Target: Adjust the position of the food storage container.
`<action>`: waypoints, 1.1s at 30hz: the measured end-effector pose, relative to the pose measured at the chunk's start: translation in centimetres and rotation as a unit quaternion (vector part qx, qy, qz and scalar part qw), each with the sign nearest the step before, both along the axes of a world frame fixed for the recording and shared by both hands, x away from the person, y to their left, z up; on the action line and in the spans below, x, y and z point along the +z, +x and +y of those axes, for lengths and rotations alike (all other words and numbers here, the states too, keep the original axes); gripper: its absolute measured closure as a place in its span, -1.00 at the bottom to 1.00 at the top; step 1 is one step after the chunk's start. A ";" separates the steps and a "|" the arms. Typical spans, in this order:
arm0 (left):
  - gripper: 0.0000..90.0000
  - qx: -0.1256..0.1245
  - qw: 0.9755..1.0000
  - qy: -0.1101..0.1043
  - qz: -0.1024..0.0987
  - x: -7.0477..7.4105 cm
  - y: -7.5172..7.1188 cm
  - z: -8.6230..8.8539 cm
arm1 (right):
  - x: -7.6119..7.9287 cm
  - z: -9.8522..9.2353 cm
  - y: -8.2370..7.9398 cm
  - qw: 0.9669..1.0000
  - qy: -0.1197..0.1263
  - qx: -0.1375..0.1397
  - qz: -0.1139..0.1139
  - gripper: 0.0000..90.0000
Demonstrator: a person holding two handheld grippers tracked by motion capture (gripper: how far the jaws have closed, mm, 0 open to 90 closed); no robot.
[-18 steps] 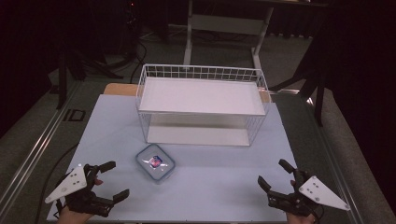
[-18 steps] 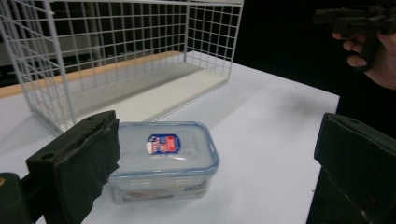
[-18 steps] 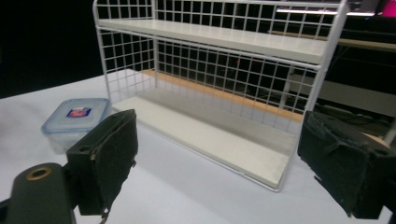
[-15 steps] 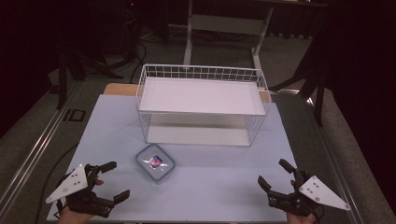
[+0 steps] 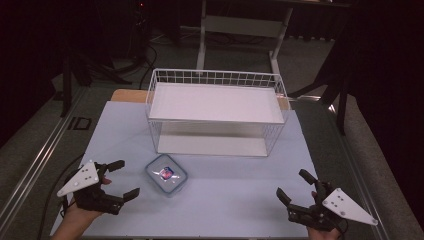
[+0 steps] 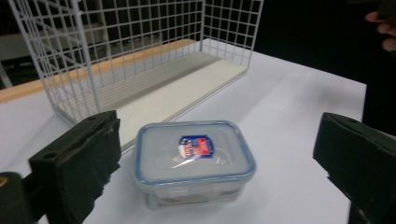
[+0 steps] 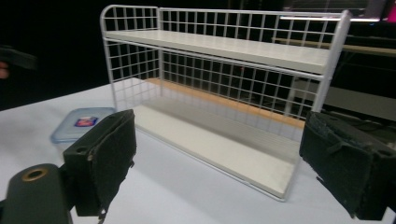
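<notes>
A small clear lidded container (image 5: pixel 166 174) with a blue rim and a red-and-blue label stands on the white table in front of a white wire rack (image 5: pixel 216 112) with two shelves. My left gripper (image 5: pixel 125 178) is open just left of the container, apart from it. In the left gripper view the container (image 6: pixel 194 158) sits ahead between the two black pads (image 6: pixel 79 163), untouched. My right gripper (image 5: pixel 291 183) is open near the table's front right corner, holding nothing. In the right gripper view the rack (image 7: pixel 224 93) is ahead and the container (image 7: pixel 81 123) is at the left.
The table top (image 5: pixel 230 200) is bare between the two grippers. Both rack shelves hold nothing. Dark floor, a stand's legs (image 5: pixel 202 45) and cables lie beyond the table's far edge. A cable trails off the left edge from the left gripper.
My left gripper has edged a little forward, away from the table's front edge. The right gripper and the container have not moved.
</notes>
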State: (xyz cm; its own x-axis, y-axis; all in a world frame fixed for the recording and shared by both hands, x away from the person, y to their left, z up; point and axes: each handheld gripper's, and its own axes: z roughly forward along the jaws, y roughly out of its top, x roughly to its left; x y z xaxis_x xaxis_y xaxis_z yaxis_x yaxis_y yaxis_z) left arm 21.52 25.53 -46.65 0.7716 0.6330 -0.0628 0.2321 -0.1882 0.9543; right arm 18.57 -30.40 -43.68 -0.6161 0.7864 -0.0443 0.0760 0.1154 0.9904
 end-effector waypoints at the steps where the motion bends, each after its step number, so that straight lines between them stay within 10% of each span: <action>1: -0.87 -0.002 1.000 0.002 0.004 -0.2 0.3 0.0 | 0.0 0.0 0.0 1.000 -0.001 0.000 0.001 -0.75; 7: -0.64 -0.009 1.000 0.015 0.024 -1.1 2.5 -0.1 | 0.3 -0.1 -0.3 1.000 0.004 -0.003 -0.004 -0.75; 23: 0.96 0.045 0.996 0.059 0.056 -3.5 7.4 0.0 | 0.1 0.4 -0.3 1.000 -0.007 0.020 0.009 -0.75; 33: 1.00 0.050 0.992 0.087 0.081 -5.7 8.9 -0.4 | 0.0 0.6 -0.5 1.000 -0.007 0.024 0.009 -0.75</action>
State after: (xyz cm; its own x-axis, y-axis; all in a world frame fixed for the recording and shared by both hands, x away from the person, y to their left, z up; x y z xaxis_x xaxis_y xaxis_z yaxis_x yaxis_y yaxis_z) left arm 30.39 25.16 -52.31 0.6931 0.7181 -0.0635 0.4056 -0.3156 0.8578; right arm 18.08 -29.84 -43.65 -0.6539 0.7553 -0.0436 0.0888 0.1339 0.9870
